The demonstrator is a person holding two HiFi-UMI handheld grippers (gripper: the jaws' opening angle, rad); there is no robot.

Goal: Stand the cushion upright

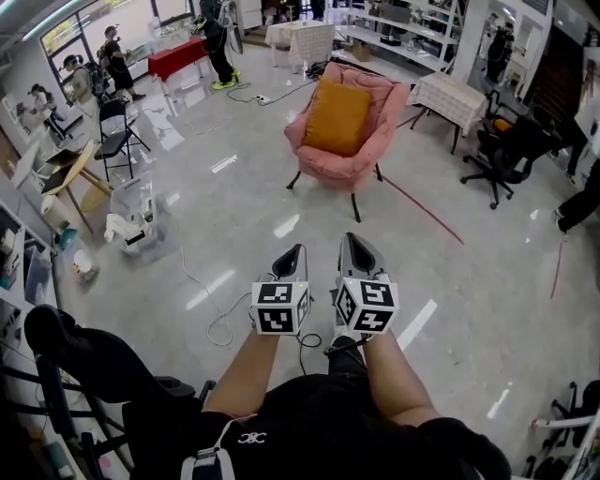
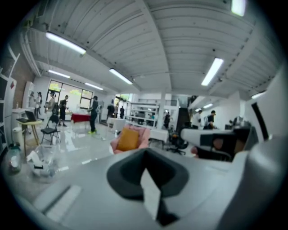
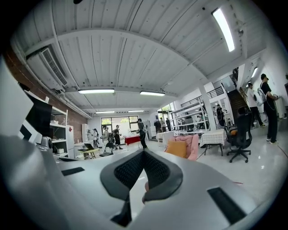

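A large open lab hall, shown by its polished floor, shelving racks, cloth-draped bench, office chair, ceiling strip lights and scattered people.

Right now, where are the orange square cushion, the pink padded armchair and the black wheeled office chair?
orange square cushion (image 1: 337,117): head view, middle of its front face.
pink padded armchair (image 1: 343,172): head view, front edge of its seat.
black wheeled office chair (image 1: 504,150): head view, its seat.
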